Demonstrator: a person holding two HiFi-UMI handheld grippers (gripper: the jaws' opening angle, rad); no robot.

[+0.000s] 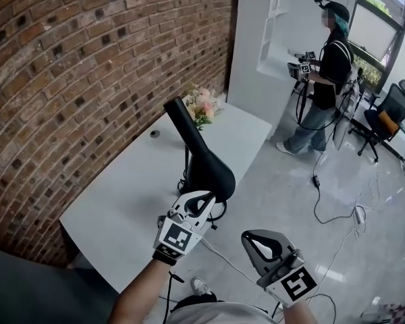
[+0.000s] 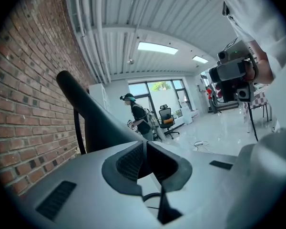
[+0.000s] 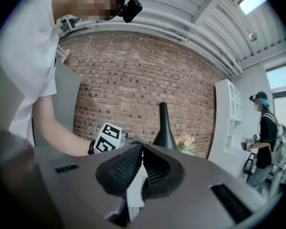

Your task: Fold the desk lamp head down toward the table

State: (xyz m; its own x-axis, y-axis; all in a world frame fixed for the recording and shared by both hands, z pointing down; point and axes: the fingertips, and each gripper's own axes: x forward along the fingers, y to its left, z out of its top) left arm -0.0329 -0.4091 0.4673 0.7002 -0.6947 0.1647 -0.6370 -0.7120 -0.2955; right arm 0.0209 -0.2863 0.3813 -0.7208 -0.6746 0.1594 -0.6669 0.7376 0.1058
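1. Black desk lamp head (image 1: 197, 147) is standing on a white table (image 1: 121, 194) beside the red brick wall (image 1: 88, 59). It is slanting steeply, with its narrow end pointing up and far-left and its wide end hanging near, just above the tabletop.
2. Its thin dark stem (image 1: 187, 159) is rising behind the head, toward the near right part of the table.
3. Left gripper (image 1: 208, 196) is reaching in from the near side, and its tips are meeting the wide near end of the lamp head. In the left gripper view the jaws (image 2: 145, 144) are drawn together and look clenched on that near edge, while the lamp head (image 2: 93, 123) is sloping up to the left from them.
4. Right gripper (image 1: 246, 235) is hovering to the right of the left one, off the table's near right edge and over the grey floor. Its jaws (image 3: 142, 147) are pressed together with nothing between them, and it is touching nothing.
5. From the right gripper view the lamp head (image 3: 164, 128) is showing as a dark cone against the bricks.
6. Pale flowers (image 1: 202, 105) are sitting at the far end of the table, well apart from the lamp.
7. Another person (image 1: 331, 79) is standing far right near an office chair (image 1: 391, 113), with cables (image 1: 324, 208) trailing across the floor.
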